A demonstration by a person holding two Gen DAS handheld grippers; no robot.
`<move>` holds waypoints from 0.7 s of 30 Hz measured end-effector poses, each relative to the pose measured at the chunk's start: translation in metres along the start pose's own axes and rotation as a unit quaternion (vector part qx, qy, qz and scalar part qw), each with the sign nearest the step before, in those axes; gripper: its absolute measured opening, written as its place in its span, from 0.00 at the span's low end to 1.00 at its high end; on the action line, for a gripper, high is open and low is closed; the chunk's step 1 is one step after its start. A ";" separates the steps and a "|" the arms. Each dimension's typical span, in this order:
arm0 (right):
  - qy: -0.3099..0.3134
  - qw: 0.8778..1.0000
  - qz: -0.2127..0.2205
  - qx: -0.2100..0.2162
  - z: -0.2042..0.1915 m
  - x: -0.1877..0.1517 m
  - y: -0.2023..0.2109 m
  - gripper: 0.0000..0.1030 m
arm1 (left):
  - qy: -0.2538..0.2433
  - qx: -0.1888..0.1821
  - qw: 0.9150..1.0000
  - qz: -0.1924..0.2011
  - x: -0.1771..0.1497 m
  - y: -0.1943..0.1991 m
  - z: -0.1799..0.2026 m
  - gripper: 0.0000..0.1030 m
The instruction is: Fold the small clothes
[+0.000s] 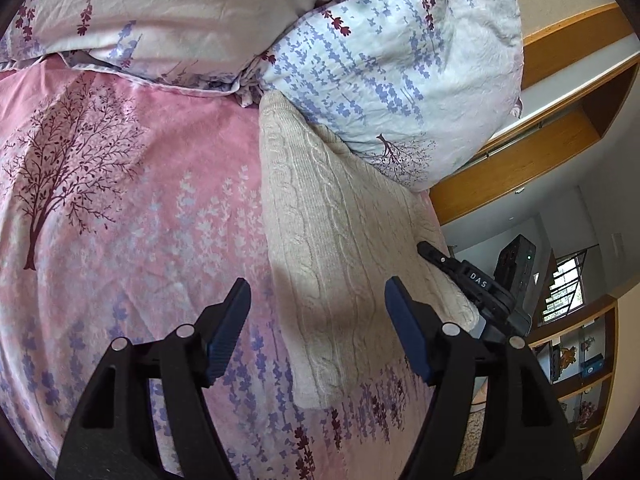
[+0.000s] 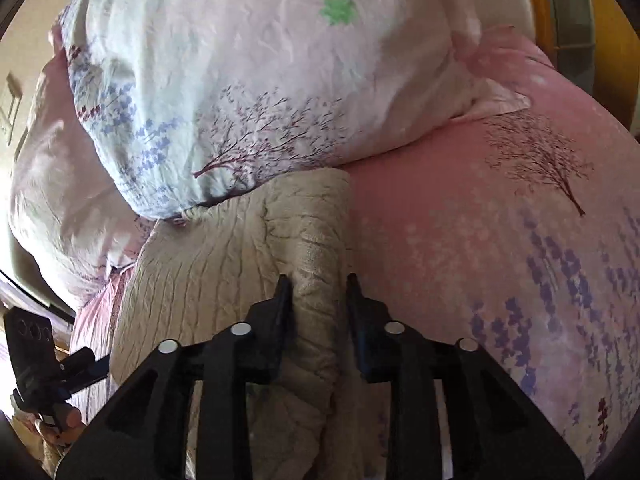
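You have one cream knit garment (image 1: 320, 248) lying folded on the pink floral bed sheet (image 1: 140, 208), its far end touching two pillows (image 1: 380, 80). Your left claw (image 1: 316, 312) hovers open; your right claw (image 2: 318, 292) straddles a raised fold, grip unclear. Wooden shelves (image 1: 580, 360) stand right.

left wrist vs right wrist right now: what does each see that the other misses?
Left wrist only: wooden shelving with small items off the bed's edge, and the left gripper with jaws wide apart above the beige knit garment, not touching it.

Right wrist only: a green blotch on the pillow, a raised fold of the knit between the right gripper fingers, and part of a hand holding the other gripper.

Both: the garment on the pink floral bedsheet, its far end against the pale floral pillow.
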State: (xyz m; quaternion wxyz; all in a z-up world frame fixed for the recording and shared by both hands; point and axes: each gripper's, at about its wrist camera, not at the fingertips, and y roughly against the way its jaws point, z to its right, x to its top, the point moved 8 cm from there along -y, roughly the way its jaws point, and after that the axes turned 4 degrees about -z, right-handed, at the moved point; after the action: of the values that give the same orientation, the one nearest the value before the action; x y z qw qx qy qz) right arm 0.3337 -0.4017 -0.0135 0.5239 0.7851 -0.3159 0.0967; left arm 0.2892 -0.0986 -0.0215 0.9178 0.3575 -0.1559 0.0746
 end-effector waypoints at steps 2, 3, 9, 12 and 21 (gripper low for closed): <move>-0.016 1.000 0.014 -0.003 0.007 -0.001 0.022 0.48 | -0.003 -0.006 1.000 -0.005 -0.004 -0.001 0.002 0.69; -0.020 0.999 0.020 0.015 0.006 -0.004 0.034 0.49 | -0.004 -0.009 1.000 -0.006 -0.007 -0.001 0.003 0.70; 0.014 0.997 0.019 0.068 -0.010 -0.045 0.077 0.48 | -0.006 -0.020 1.000 -0.005 -0.025 0.001 0.008 0.70; 0.025 0.997 0.009 0.073 -0.016 -0.061 0.079 0.48 | -0.009 -0.012 1.000 -0.003 -0.038 0.002 0.009 0.68; 0.023 0.997 0.007 0.076 -0.015 -0.069 0.065 0.29 | -0.036 0.000 0.999 -0.012 -0.062 -0.006 0.017 0.49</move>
State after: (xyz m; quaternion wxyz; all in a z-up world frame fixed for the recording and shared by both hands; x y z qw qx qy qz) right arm 0.2434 -0.3777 0.0090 0.4693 0.8179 -0.3011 0.1418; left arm 0.2284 -0.1162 -0.0341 0.9126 0.3613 -0.1844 0.0507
